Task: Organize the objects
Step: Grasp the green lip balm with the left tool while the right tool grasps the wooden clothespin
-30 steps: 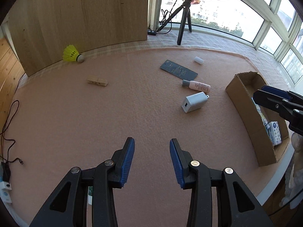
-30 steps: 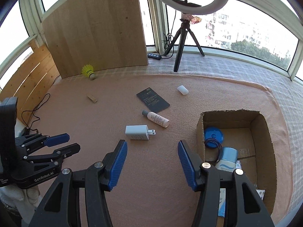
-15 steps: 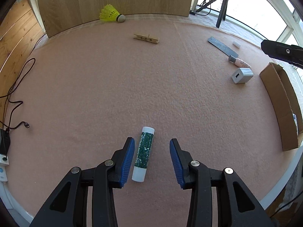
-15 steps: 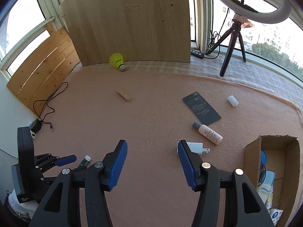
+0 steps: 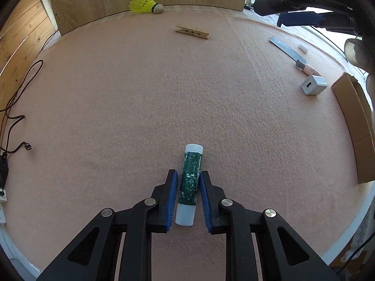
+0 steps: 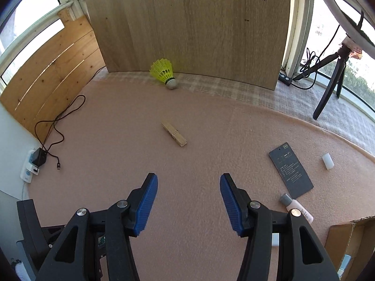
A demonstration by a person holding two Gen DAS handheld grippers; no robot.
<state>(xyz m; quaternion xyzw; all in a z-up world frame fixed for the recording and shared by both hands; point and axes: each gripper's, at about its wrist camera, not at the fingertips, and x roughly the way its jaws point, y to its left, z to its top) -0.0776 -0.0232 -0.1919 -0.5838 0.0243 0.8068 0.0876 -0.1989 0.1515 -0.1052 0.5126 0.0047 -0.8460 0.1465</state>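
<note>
A green tube with white ends point(image 5: 192, 161) lies on the pink mat point(image 5: 164, 93), pointing away from me. My left gripper point(image 5: 188, 174) straddles its middle, its jaws closing, with the blue pads against the tube's sides. My right gripper point(image 6: 188, 182) hangs open above bare mat with nothing between its fingers; it also shows at the top right of the left wrist view. A wooden clothespin point(image 6: 174, 134) and a yellow shuttlecock point(image 6: 164, 72) lie beyond it. To its right are a dark card point(image 6: 290, 171), a small pink bottle point(image 6: 296, 207) and a white cap point(image 6: 327, 161).
A cardboard box point(image 5: 356, 126) stands at the mat's right edge, with a grey charger point(image 5: 314, 84) beside it. A wooden board point(image 6: 187, 23) closes off the back. Black cable point(image 6: 56, 126) trails at the left, and a tripod point(image 6: 330, 89) stands at the back right.
The left gripper's jaws have narrowed from wide apart to the tube's sides. The right gripper has swung left, away from the box, toward the clothespin and shuttlecock.
</note>
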